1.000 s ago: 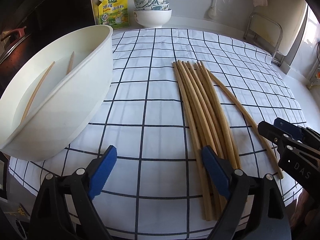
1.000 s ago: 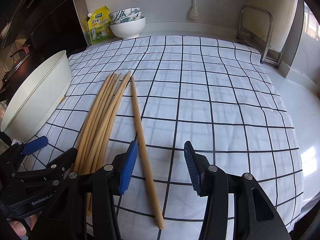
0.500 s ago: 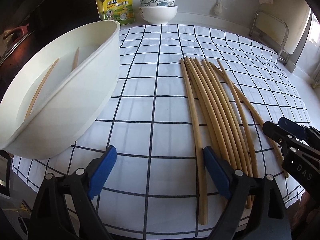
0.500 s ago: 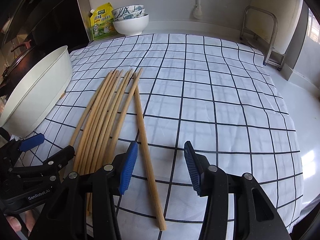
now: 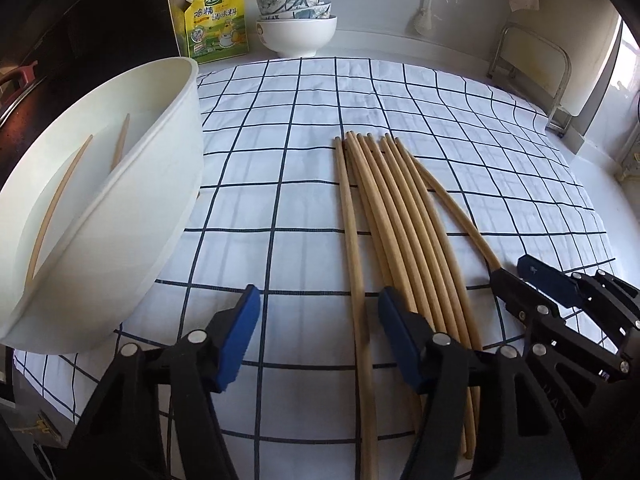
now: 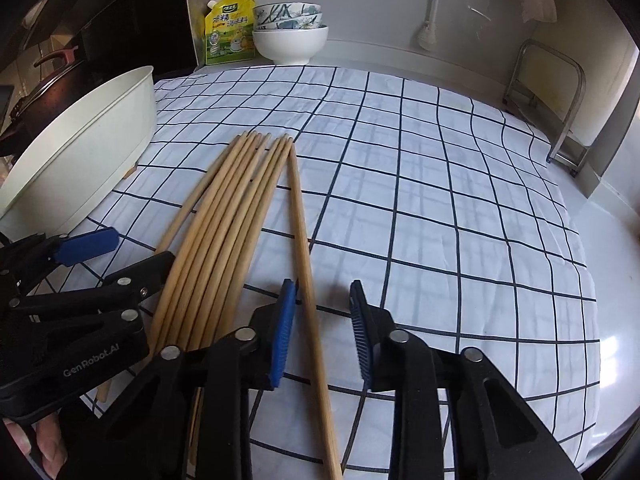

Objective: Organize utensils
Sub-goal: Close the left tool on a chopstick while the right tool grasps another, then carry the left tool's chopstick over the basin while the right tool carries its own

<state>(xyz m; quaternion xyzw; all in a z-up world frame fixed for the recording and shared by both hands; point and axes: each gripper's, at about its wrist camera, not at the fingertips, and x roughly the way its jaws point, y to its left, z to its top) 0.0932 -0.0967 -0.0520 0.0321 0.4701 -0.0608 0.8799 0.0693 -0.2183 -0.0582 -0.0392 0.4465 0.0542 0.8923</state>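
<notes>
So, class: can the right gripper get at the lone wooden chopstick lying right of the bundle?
Probably yes. The right gripper is open with the lone wooden chopstick between its fingers, nothing covering it. The bundle of chopsticks lies just left.

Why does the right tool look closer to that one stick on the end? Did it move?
Yes. The right tool came forward and leftward over the checked cloth; the end chopstick, earlier just outside its left pad, now lies between its open pads.

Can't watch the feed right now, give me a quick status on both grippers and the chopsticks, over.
Left gripper open, straddling leftmost chopstick. Right gripper open, straddling rightmost chopstick. Two chopsticks in white tub. Nothing blocking.
</notes>
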